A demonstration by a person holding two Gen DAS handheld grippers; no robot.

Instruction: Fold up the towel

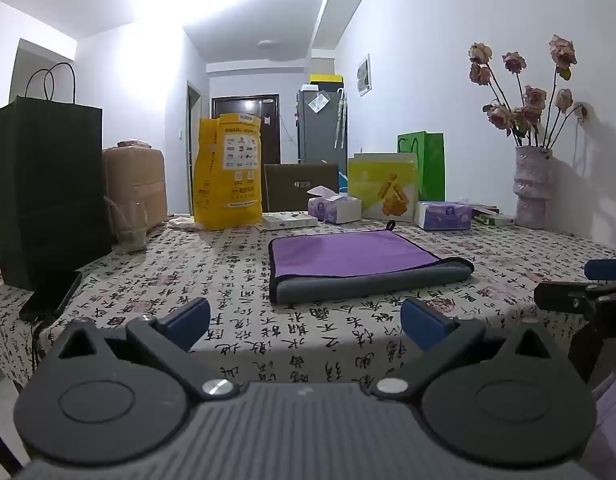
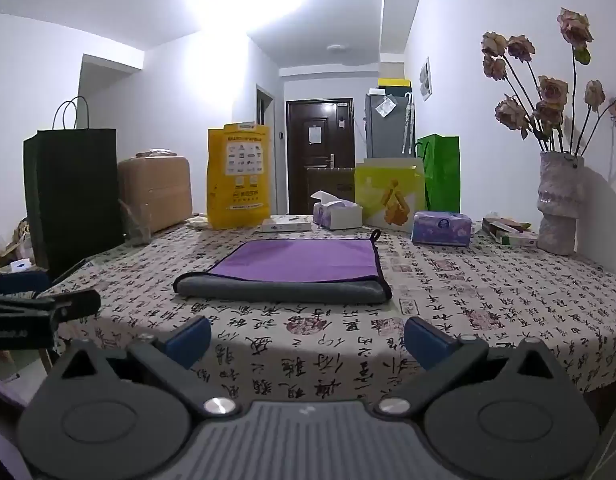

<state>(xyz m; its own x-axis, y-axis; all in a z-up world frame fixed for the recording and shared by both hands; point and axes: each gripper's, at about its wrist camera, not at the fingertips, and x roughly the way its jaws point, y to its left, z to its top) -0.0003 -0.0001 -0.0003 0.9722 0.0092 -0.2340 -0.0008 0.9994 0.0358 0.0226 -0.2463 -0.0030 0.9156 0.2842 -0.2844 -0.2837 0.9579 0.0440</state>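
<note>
Plainly, towel: the purple microfibre towel with grey underside and dark edging (image 1: pixel 353 254) lies on the calligraphy-print tablecloth (image 1: pixel 236 280) mid-table, already doubled over, its thick grey fold facing the cameras and a small hanging loop at its far right corner
Left gripper: the black left gripper with blue pads (image 1: pixel 304 320) hovers over the near table edge, jaws spread wide, holding nothing, well short of the towel
Right gripper: the black right gripper with blue pads (image 2: pixel 308 338) is likewise spread and empty, near the table's front edge
Risk, pinch: a jaw closing on the top purple layer alone would likely peel the fold open instead of carrying both layers
Risk, cloth: a low approach could catch the tablecloth with the towel and drag it, which may disturb the clear drinking glass (image 1: pixel 130 226) and the pale textured vase (image 1: pixel 533 188)
Risk, alignment: uneven lifts by the two hands would probably skew the next fold
Vase: holds dried pink roses (image 1: pixel 523 84) on long stems
Glass: contents unclear
Tissue boxes: the white and purple tissue box (image 1: pixel 335 209) has a sheet sticking up; the purple tissue pack (image 1: pixel 443 215) looks shut
Bags: the tall black paper bag (image 1: pixel 48 192), yellow printed bag (image 1: pixel 228 172) and green gift bag (image 1: pixel 425 164) stand upright, insides hidden
</note>
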